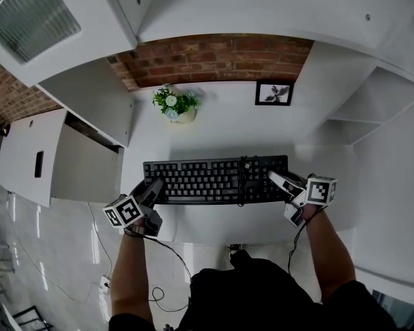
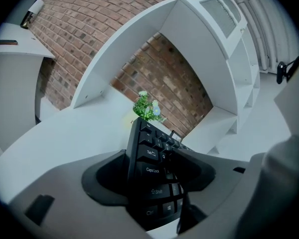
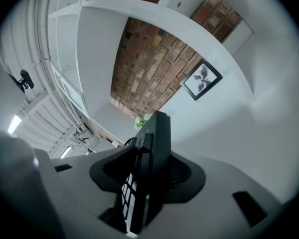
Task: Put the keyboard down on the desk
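A black keyboard (image 1: 214, 180) lies lengthwise across the near part of the white desk (image 1: 228, 133), held at both ends. My left gripper (image 1: 150, 188) is shut on its left end; in the left gripper view the Caps Lock and Shift keys (image 2: 152, 171) sit between the jaws of the left gripper (image 2: 154, 180). My right gripper (image 1: 279, 180) is shut on the right end, where the keyboard's edge (image 3: 158, 138) stands on its side between the jaws of the right gripper (image 3: 149, 176). I cannot tell whether the keyboard touches the desk.
A small potted plant (image 1: 176, 105) and a framed picture (image 1: 274, 93) stand at the back of the desk against the brick wall (image 1: 214, 57). A white cabinet (image 1: 90, 116) flanks the left, white shelves (image 1: 372, 109) the right. A cable (image 1: 243, 179) crosses the keyboard.
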Motion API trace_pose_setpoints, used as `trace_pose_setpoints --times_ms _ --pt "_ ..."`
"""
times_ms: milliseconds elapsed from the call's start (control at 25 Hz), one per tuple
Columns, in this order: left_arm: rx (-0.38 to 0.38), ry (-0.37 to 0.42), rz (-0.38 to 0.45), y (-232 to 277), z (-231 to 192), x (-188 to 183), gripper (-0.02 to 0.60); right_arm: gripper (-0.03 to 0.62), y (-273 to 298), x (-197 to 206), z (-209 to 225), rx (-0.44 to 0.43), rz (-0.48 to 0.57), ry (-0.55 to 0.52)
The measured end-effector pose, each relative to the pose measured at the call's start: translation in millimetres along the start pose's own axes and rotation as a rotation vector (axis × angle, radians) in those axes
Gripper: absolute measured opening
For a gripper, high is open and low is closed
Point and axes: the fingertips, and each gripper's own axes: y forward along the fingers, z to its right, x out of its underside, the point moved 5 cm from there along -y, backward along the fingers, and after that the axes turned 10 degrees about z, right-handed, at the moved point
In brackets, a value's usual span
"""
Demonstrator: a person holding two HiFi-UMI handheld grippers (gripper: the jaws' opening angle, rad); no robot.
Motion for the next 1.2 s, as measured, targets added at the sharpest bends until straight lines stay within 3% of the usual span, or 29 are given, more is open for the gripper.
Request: trace_pose_setpoints --times_ms 160,680,1200 --pt "-0.050 -0.014 -0.033 5.2 -13.5 14.1 0.293 0.189 0.7 13.1 20.7 0.085 -0.015 0.047" --pt "-0.199 0.000 -0.121 10.9 -44.7 42.5 0.299 0.212 11.7 42.2 58.4 0.219 -0.083 0.097" --pt "-0.281 0.131 -0.140 22.1 -48.7 47.2 0.307 0.252 16.8 46.4 79.4 0.362 -0.153 -0.006"
